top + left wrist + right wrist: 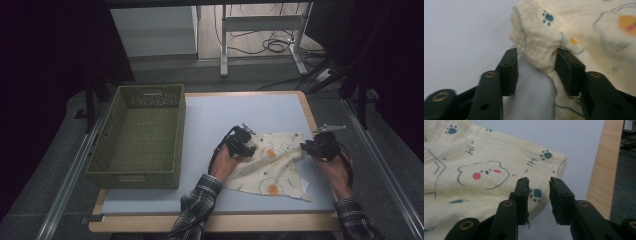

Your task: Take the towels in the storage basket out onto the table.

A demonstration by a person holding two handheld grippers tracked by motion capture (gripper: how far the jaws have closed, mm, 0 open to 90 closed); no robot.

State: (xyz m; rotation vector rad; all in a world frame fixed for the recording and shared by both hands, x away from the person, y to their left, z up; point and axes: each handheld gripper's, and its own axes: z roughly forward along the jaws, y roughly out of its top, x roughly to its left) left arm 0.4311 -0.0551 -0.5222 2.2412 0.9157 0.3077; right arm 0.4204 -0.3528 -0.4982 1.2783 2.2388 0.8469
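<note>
From above, the left gripper (243,143) covers the cloth's (272,165) near-left corner, so the jaws and what they pinch stay hidden under its body and the hand. The right gripper (320,146) hides the cloth's right corner the same way. In the left gripper view the cloth runs off the top and right edges, and its prints are smeared. In the right gripper view it is cut at the left and bottom. The basket's (137,137) weave is too fine to read. Both sleeves are cut at the bottom edge.
</note>
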